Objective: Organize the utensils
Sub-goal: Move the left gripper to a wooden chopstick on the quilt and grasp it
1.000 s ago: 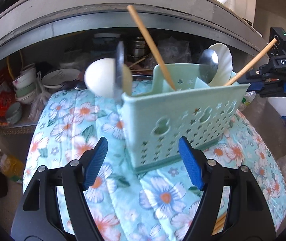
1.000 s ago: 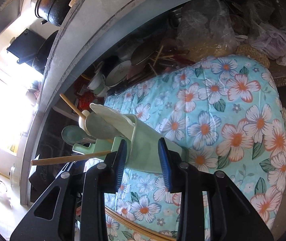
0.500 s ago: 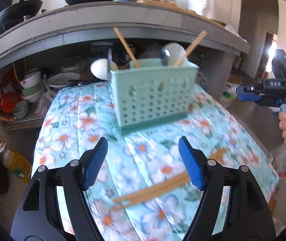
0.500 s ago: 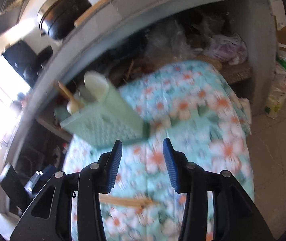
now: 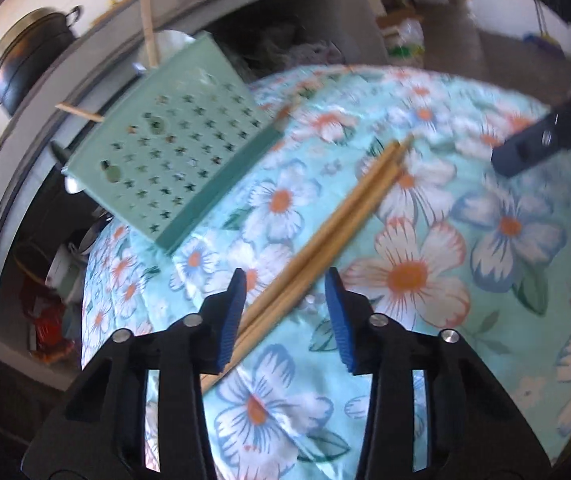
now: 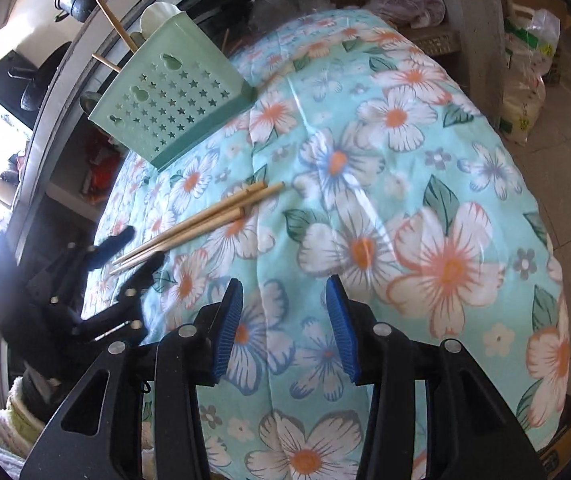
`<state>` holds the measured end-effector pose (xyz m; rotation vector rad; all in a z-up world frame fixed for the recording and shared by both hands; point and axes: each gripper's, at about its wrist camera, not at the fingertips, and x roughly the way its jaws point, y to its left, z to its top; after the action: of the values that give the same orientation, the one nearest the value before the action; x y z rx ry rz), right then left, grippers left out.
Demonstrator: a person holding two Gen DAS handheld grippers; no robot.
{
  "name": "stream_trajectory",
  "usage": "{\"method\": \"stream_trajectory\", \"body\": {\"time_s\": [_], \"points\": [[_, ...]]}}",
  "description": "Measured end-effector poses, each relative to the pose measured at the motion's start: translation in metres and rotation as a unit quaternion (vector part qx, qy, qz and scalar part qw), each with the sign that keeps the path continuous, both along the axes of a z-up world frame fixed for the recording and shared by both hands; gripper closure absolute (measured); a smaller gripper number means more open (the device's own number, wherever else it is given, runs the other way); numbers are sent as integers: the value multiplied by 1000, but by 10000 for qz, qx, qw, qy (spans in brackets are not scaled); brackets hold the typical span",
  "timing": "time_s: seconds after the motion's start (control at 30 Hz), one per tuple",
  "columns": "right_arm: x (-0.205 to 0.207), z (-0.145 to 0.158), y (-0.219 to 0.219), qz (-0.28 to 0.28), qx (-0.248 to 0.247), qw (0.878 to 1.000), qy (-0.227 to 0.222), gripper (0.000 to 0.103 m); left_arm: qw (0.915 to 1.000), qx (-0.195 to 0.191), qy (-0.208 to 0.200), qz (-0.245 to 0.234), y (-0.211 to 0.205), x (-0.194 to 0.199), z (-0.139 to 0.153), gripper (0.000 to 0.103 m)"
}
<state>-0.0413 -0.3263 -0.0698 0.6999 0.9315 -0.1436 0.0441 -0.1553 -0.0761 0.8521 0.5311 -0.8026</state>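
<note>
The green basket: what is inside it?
Out of the basket stick two chopsticks and a white spoon. Their lower parts and anything else inside are covered by its wall.

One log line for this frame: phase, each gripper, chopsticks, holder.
phase: reach | left gripper: closing, astride chopsticks, not gripping | right gripper: open, empty, above cloth | holder: upright, part-filled

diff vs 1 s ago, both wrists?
Both grippers pulled back from the green basket and dropped toward the loose chopsticks on the floral cloth. The left gripper has just been closing, now straddling the chopsticks without pressing them. The right gripper holds nothing. Basket and cloth stayed put.
</note>
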Motion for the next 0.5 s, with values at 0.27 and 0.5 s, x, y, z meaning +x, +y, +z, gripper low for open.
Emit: {"method": "stream_trajectory", "body": {"time_s": [0.27, 0.5], "points": [[-3, -3, -5, -60, 128, 9999, -63, 60, 9989, 383, -157, -203, -15, 1, -10, 81], [-6, -5, -11, -99, 186, 9998, -63, 60, 9943, 814, -287, -621, -6, -28, -8, 87]]}}
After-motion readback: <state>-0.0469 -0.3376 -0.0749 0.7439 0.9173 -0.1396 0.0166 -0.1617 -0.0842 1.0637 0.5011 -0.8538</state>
